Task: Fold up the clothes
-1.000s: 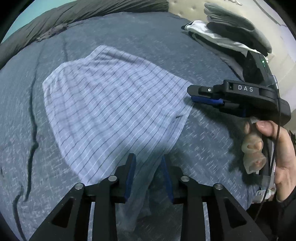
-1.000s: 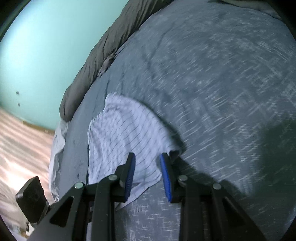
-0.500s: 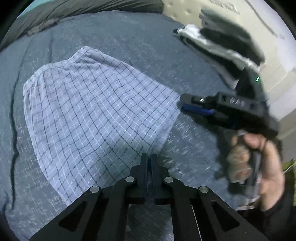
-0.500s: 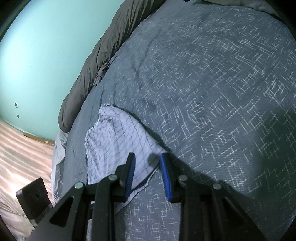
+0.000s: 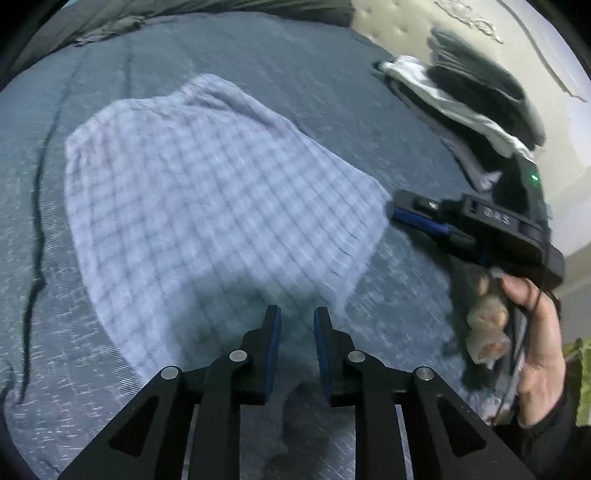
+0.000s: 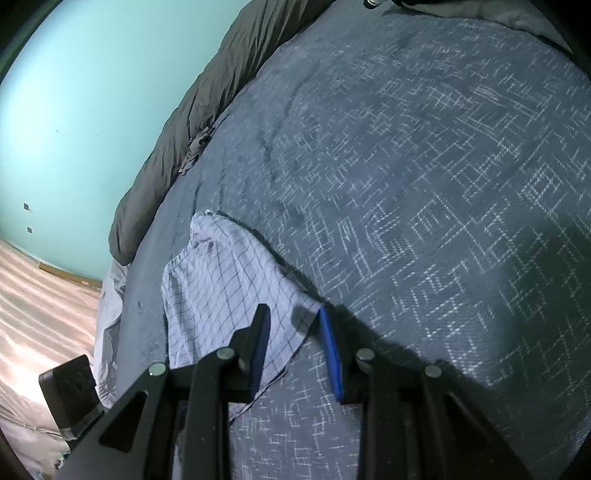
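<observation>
The light blue checked cloth garment (image 5: 207,206) looks thin and soft. The dark blue bed cover (image 6: 424,184) looks rough and woven.

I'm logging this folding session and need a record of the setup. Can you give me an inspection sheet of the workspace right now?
Surface: bed with blue-grey patterned cover.
Job's things: checked garment lying spread flat.
Clutter: stack of folded clothes near the headboard.
Grippers: left gripper open over garment's near edge; right gripper open at its corner, held by a hand.
Cables: thin black cable on right gripper.
Surroundings: teal wall, wooden floor.
</observation>
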`<state>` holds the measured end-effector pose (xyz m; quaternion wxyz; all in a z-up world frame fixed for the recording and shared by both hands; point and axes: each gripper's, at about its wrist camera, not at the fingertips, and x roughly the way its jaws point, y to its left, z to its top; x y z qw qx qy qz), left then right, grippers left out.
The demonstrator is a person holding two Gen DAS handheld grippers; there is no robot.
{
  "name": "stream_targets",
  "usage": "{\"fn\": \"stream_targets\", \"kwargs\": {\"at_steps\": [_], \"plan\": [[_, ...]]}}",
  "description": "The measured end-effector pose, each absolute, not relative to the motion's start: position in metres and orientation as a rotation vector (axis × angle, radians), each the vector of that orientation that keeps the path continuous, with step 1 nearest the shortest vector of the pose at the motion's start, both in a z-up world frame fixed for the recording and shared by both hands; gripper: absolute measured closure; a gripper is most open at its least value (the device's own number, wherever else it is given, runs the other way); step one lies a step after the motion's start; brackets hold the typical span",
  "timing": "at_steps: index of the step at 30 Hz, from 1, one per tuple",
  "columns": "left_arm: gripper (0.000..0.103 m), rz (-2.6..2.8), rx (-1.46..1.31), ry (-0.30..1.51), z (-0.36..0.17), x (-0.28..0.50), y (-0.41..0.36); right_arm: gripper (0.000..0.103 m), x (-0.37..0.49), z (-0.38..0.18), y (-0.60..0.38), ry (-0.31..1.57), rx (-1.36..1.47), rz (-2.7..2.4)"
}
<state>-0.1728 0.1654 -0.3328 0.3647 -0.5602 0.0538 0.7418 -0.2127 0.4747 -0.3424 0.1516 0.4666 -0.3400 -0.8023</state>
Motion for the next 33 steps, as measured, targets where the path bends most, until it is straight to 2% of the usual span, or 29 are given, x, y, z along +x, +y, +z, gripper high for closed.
{"fn": "stream_targets", "kwargs": {"at_steps": [5,7,11,13,19,23,29,33], "plan": [[0.082,1.915,-1.468,0.232,-0.348,-0.166,0.166,0.076,-0.211,-0.340,0.475,-0.954,1.332,-2.332],[0.082,1.946,-1.444,0.183,-0.340,-0.166,0.156,0.076,-0.212,-0.333,0.476,-0.975,1.274,-2.341],[0.073,2.022,-1.414,0.110,-0.326,-0.171,0.128,0.076,-0.217,-0.332,0.467,-0.931,1.273,-2.333],[0.073,2.046,-1.417,0.084,-0.324,-0.176,0.113,0.076,-0.221,-0.341,0.463,-0.980,1.297,-2.268],[0.071,2.131,-1.451,0.026,-0.327,-0.214,0.091,0.076,-0.227,-0.342,0.466,-0.934,1.367,-2.391],[0.061,2.169,-1.464,-0.055,-0.327,-0.249,0.072,0.076,-0.228,-0.334,0.472,-0.966,1.331,-2.422],[0.061,2.181,-1.465,-0.141,-0.331,-0.298,0.064,0.076,-0.236,-0.306,0.456,-0.882,1.234,-2.435],[0.061,2.160,-1.465,-0.178,-0.340,-0.318,0.068,0.069,-0.251,-0.293,0.435,-0.790,1.230,-2.368]]}}
